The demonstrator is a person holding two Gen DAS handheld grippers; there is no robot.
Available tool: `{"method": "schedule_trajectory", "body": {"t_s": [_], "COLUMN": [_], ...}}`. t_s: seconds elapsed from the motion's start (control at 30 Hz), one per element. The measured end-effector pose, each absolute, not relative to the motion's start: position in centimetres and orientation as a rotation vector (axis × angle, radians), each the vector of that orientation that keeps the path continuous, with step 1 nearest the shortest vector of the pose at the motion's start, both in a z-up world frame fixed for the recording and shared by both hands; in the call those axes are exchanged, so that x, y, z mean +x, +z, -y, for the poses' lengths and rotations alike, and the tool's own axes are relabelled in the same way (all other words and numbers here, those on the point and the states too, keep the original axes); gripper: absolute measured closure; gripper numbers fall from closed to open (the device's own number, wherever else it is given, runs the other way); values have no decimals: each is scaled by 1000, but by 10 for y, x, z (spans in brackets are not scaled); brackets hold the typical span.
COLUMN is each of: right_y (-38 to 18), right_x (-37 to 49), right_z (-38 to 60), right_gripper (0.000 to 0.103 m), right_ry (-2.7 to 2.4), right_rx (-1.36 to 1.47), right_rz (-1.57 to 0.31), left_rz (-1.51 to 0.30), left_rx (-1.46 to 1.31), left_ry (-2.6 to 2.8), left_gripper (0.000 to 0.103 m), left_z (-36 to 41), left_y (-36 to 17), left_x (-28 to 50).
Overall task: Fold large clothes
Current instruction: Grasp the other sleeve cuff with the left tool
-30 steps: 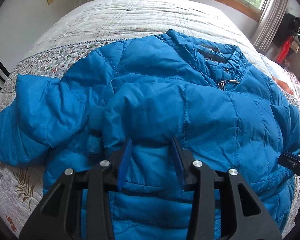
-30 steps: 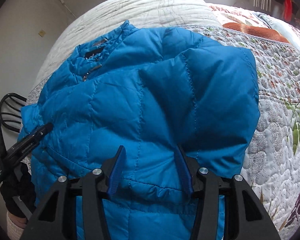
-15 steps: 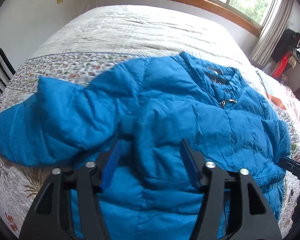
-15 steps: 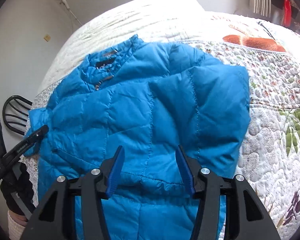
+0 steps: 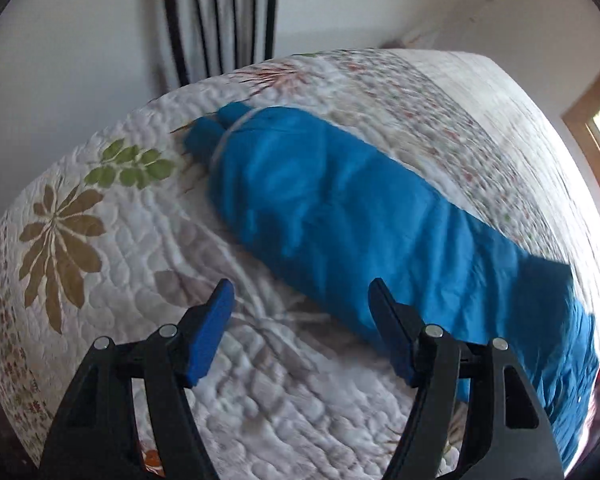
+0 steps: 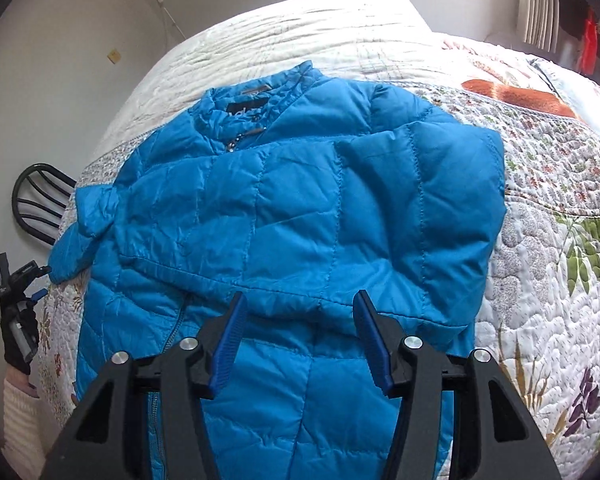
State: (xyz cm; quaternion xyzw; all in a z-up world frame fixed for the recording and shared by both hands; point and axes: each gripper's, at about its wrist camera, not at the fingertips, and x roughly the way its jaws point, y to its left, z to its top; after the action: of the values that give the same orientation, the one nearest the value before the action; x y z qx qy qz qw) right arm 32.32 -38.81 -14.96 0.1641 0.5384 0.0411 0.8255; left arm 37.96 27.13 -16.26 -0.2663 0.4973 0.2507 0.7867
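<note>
The blue puffer jacket (image 6: 300, 216) lies face up on the quilted bed (image 6: 548, 312), collar toward the far end. Its one sleeve is already folded in across the chest (image 6: 420, 208); the other sleeve (image 5: 340, 208) is stretched out over the quilt toward the black chair (image 5: 220, 20), cuff outermost.

The left tongs (image 5: 300, 312) are spread with nothing between them, having just been opening; they hang above bare quilt just beside the sleeve's near edge. The right tongs (image 6: 298, 320) stand half spread above the folded sleeve's hem and pinch nothing, the pads clear of the fabric.

The step in hand looks like folding in the outstretched sleeve. To do it well, I would take the sleeve near the cuff (image 5: 216, 128), not mid-length, so the padded tube does not sag or double over. Pinch both layers, lift only enough to clear the body, and carry it straight across so it lies beside or over the first sleeve. The slick shell may slip, so bite deep. The right tongs could press on the chest to stop the jacket sliding
</note>
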Motion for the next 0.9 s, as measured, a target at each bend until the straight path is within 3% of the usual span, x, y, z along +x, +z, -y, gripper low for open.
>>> {"method": "schedule_trajectory", "body": {"t_s": [0.27,0.47,0.57,0.63,0.73,0.9], "right_y": [-161,-167,-172,-176,-181,-185], "right_x": [335,338,340,340,341,343], "right_z": [374,376,376,375,374,378], "right_gripper": [48,48,48,48,48,48], "right_ry": [58,39,34,29,20,15], "right_rx": [312,326,325,320,326,356], "right_rz": [-1178,-1197,-1209,-1218,-1225,-1235], "left_rz": [-1027,-1039,-1033,-1030,-1015,-953], "left_rx": [-784,-807,-784,-764,-719,-646], "left_ry": [459,476,493,498,493,462], "left_gripper": [35,46,59,75,91,100], "left_z": [-318,-323,-321,-319,-312,-296], "left_y": [-186,-198,-197,-196,-191,-169], "left_x": [395,409,411,412,413,410]}}
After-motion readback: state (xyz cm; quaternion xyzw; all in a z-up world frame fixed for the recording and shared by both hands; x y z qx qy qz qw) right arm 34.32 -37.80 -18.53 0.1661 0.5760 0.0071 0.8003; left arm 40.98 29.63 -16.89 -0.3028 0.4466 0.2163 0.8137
